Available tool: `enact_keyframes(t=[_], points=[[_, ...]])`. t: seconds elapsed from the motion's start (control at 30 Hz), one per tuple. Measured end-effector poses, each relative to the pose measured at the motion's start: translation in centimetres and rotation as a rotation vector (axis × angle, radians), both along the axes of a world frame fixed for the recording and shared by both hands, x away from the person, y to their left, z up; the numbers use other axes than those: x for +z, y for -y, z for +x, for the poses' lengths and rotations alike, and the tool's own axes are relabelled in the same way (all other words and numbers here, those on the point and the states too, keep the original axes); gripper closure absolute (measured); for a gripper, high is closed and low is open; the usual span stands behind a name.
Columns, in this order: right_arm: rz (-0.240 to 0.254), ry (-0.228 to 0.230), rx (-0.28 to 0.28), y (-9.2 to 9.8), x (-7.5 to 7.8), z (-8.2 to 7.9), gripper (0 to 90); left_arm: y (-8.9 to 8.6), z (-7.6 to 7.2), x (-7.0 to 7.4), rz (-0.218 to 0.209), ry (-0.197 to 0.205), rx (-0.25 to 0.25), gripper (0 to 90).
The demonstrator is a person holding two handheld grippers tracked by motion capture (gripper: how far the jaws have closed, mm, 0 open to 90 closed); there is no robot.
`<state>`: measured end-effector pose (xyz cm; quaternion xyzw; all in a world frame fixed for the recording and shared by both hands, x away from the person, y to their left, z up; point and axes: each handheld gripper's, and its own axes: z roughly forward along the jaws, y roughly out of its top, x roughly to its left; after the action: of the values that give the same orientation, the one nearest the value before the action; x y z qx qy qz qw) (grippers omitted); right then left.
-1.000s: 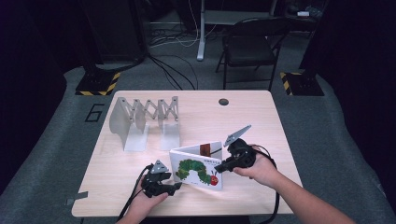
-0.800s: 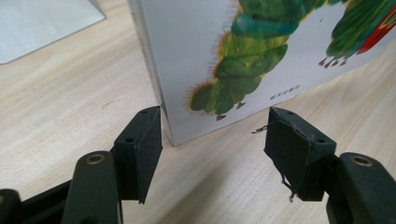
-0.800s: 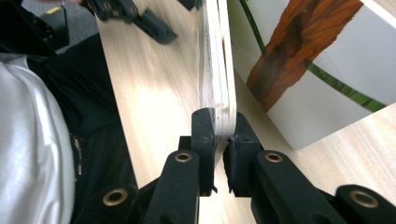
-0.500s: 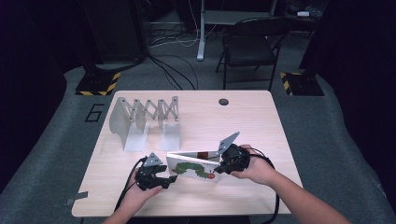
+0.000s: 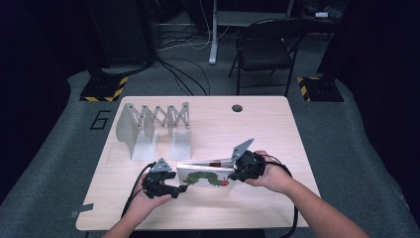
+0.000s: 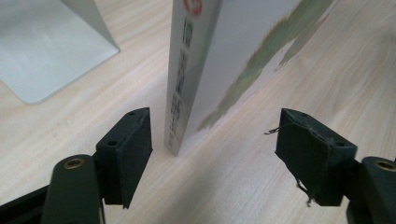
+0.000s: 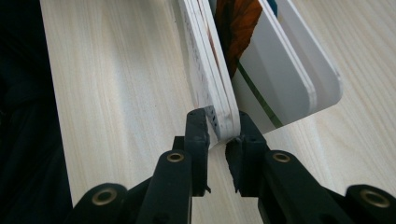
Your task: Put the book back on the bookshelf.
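Near the front edge of the table (image 5: 208,124), a picture book (image 5: 205,178) stands on its long edge with the caterpillar cover facing the person, between the two grippers. Its top is cut off in the left gripper view, and the lettering on its spine (image 6: 180,93) is too blurred to read there. The left gripper (image 5: 179,188) has just been opening its jaws; they stand wide on either side of the book's near corner, and neither pad (image 6: 128,149) touches it. The right gripper (image 7: 219,140) pinches several thick pages at the book's other end, while the back cover (image 7: 299,79) splays loose beside them. A folding metal rack (image 5: 153,124) stands well apart, farther back.
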<state>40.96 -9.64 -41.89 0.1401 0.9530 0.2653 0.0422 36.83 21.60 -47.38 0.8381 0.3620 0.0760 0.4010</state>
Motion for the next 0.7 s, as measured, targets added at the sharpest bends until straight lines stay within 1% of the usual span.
enact_keyframes(t=[0.03, 0.07, 0.1, 0.13, 0.17, 0.2, 0.23, 0.27, 0.3, 0.33, 0.37, 0.4, 0.47, 0.53, 0.57, 0.6, 0.7], points=[[-0.001, 0.003, -0.003, 0.0, 0.0, 0.0, 78.5, 0.0, 0.2, 0.4, 0.008, 0.004, -0.011, 26.6], [-0.003, 0.003, -0.009, 0.0, 0.0, 0.0, 78.1, 0.2, 0.4, 0.6, 0.004, 0.014, -0.012, 26.7], [-0.006, 0.006, -0.02, 0.0, 0.0, -0.1, 77.2, 0.5, 0.7, 1.3, -0.001, 0.044, -0.019, 28.5], [-0.006, 0.006, -0.02, 0.0, 0.0, -0.1, 77.2, 0.5, 0.7, 1.3, -0.001, 0.044, -0.019, 30.5], [-0.011, 0.011, -0.025, 0.0, 0.0, -0.1, 76.3, 0.5, 0.8, 1.7, 0.002, 0.051, -0.031, 30.5], [-0.005, 0.015, -0.025, 0.1, 0.0, -0.1, 75.3, 0.7, 1.0, 2.0, 0.002, 0.061, -0.034, 32.5], [-0.007, 0.016, -0.034, 0.1, 0.0, -0.1, 74.0, 0.8, 1.2, 2.4, 0.008, 0.078, -0.049, 34.4], [-0.003, 0.014, -0.047, 0.1, -0.1, -0.1, 71.6, 0.8, 1.2, 2.6, 0.013, 0.082, -0.059, 37.6], [-0.004, 0.024, -0.046, 0.2, -0.1, 0.0, 70.8, 1.0, 1.4, 3.1, 0.027, 0.097, -0.077, 38.9], [-0.004, 0.024, -0.046, 0.2, -0.1, 0.0, 70.8, 1.0, 1.4, 3.1, 0.027, 0.097, -0.077, 40.4], [-0.006, 0.022, -0.056, 0.2, -0.1, -0.1, 70.0, 1.1, 1.4, 3.3, 0.023, 0.11, -0.073, 40.4], [-0.01, 0.032, -0.065, 0.2, -0.2, -0.2, 68.7, 1.3, 1.6, 3.6, 0.025, 0.111, -0.085, 41.6], [-0.014, 0.039, -0.071, 0.3, -0.2, -0.2, 67.3, 1.4, 1.6, 3.8, 0.03, 0.111, -0.085, 43.5], [-0.014, 0.052, -0.095, 0.4, -0.3, -0.1, 64.8, 1.6, 1.7, 4.0, 0.043, 0.104, -0.111, 45.3], [-0.011, 0.046, -0.118, 0.5, -0.4, 0.0, 62.9, 1.8, 1.7, 4.1, 0.059, 0.11, -0.104, 46.6], [-0.011, 0.046, -0.118, 0.5, -0.4, 0.0, 62.9, 1.8, 1.7, 4.1, 0.059, 0.11, -0.104, 47.2], [-0.011, 0.053, -0.149, 0.7, -0.6, 0.2, 60.1, 1.8, 1.7, 4.2, 0.068, 0.107, -0.107, 48.8]])
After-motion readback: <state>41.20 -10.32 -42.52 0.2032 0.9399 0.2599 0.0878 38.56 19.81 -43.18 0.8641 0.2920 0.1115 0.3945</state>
